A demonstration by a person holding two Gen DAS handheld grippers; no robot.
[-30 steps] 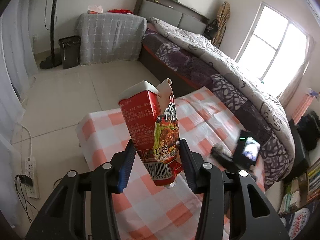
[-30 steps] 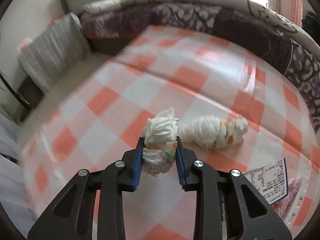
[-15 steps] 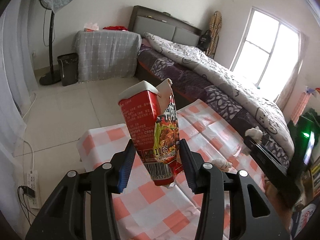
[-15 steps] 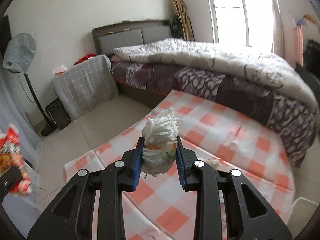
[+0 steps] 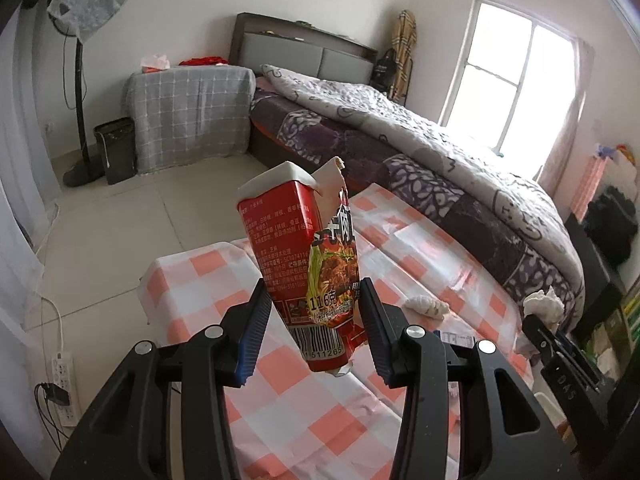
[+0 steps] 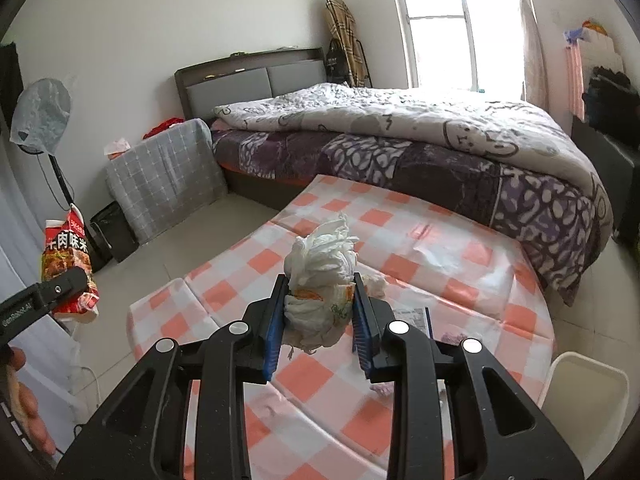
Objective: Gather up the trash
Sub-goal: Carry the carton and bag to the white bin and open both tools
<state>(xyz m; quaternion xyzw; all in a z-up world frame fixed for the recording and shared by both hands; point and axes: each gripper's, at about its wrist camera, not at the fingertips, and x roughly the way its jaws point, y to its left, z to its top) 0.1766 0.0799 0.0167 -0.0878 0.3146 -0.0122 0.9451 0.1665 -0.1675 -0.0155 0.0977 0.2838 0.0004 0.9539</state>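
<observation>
My left gripper is shut on a torn red noodle packet that stands upright above the checked tablecloth. In the right wrist view the same red noodle packet shows at the far left, pinched in the left gripper. My right gripper is shut on a crumpled white tissue wad, held high over the table. A second tissue wad lies on the cloth, and the same second wad peeks out just behind the held one.
A printed paper slip lies on the cloth by the right fingers. A white bin stands at the table's right edge. A black trash can and a fan stand are by the far wall. The bed runs along the table's far side.
My right gripper has lifted the tissue wad well up off the cloth and tilted back, so the room now shows. The left gripper drifted a little with the packet still held.
</observation>
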